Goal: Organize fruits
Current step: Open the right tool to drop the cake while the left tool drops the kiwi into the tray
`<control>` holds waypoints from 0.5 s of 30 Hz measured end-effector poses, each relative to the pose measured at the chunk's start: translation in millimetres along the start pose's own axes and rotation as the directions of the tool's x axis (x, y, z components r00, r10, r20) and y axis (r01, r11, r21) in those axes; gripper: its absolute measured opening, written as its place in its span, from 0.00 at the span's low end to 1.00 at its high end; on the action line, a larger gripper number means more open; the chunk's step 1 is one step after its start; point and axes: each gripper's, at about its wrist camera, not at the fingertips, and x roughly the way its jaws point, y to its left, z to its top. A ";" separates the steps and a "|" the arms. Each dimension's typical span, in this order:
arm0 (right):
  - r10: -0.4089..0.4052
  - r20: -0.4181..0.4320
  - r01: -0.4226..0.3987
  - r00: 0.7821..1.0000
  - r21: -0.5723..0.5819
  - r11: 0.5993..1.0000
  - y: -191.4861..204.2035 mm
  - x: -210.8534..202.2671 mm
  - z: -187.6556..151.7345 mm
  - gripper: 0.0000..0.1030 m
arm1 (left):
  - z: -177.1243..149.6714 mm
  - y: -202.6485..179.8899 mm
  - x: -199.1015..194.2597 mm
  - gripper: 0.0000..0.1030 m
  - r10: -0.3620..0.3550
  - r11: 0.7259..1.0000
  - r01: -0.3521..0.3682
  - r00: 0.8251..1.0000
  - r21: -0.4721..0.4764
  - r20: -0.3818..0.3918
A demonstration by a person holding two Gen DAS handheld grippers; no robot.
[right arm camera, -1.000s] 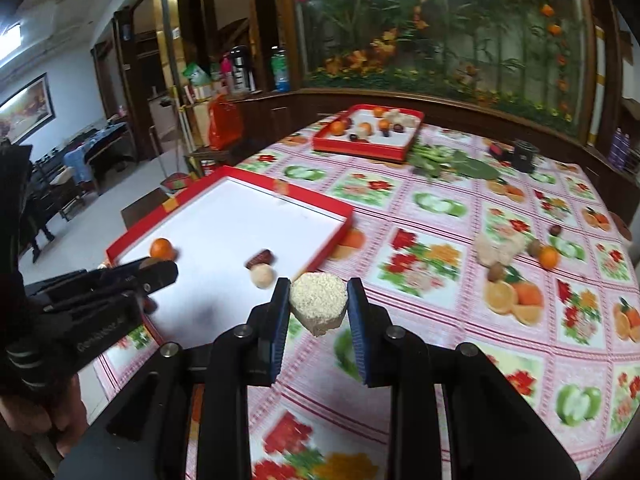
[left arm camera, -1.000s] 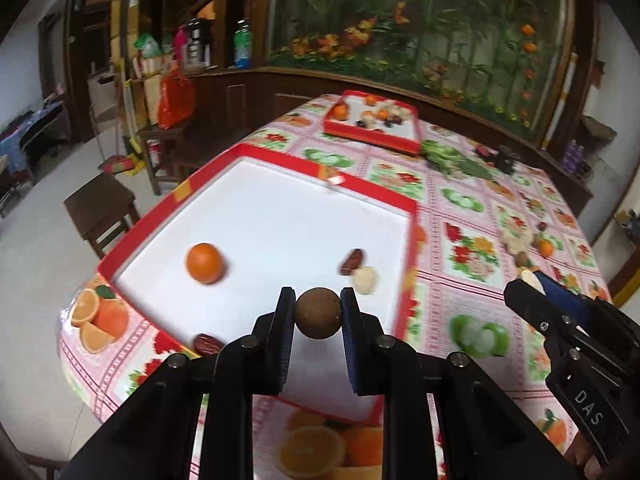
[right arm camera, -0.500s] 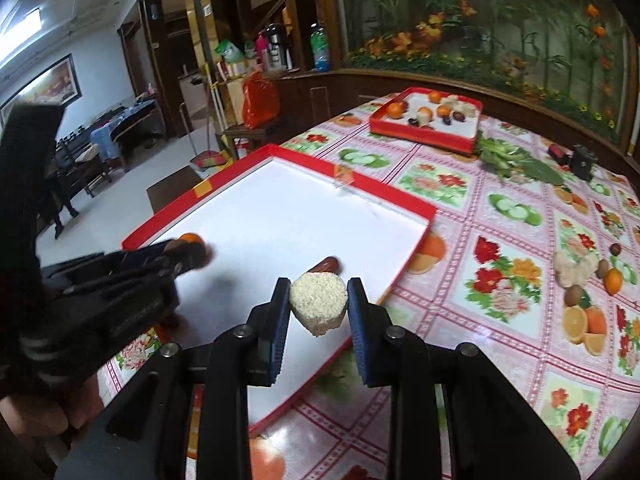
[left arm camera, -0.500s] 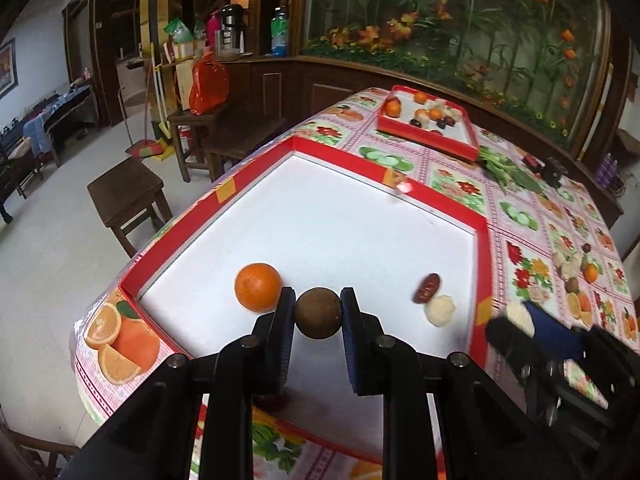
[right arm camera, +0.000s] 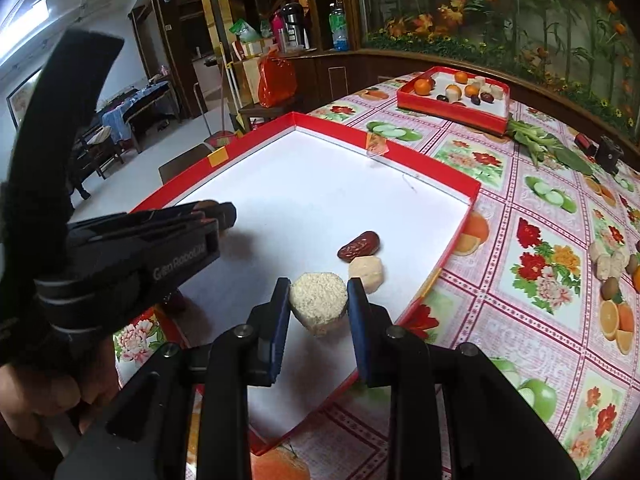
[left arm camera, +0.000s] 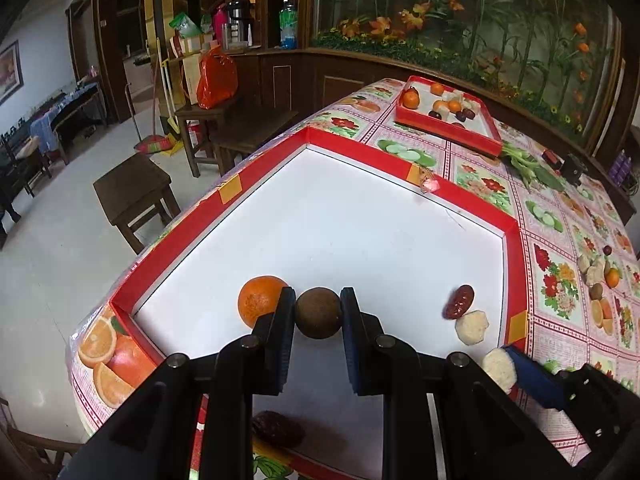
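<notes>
Left wrist view. The left gripper (left arm camera: 319,312) has its jaws clamped on a round brown fruit (left arm camera: 319,312), held over the near end of the large red-rimmed tray (left arm camera: 256,170) on the table (left arm camera: 560,280). An orange (left arm camera: 258,300) lies just beside the left jaw; a second date (left arm camera: 276,428) sits below the gripper. Compared with one second ago, the gripper has advanced from the tray's near edge to a position over its white floor, close to the orange. This suggests that the brown fruit is about to be set down there.

Right wrist view. The right gripper (right arm camera: 319,306) has its jaws clamped on a pale grainy piece (right arm camera: 319,306), now over the tray's right part, just short of a beige piece (right arm camera: 366,272) and a red date (right arm camera: 359,246); earlier it hung over the tablecloth outside the rim. Both loads have thus reached the tray, with release apparently the remaining step. The small far tray (right arm camera: 452,114) already holds sorted fruit.
</notes>
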 end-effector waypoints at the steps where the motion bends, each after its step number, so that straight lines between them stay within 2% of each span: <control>1: 0.002 -0.002 -0.002 1.000 -0.002 1.000 1.1 0.9 -0.4 0.30 | 0.7 0.6 0.1 0.21 -0.002 1.000 0.002 1.000 0.000 0.000; 8: -0.002 0.000 0.002 1.000 0.008 1.000 -0.5 1.2 -1.6 0.30 | 5.7 -5.1 -4.7 0.21 -0.024 0.999 0.023 0.999 0.022 0.023; 15: -0.004 0.004 0.004 1.000 -0.002 1.000 4.4 -1.6 -3.2 0.30 | 6.9 -17.4 7.4 0.21 -0.050 0.996 0.050 0.999 0.068 -0.003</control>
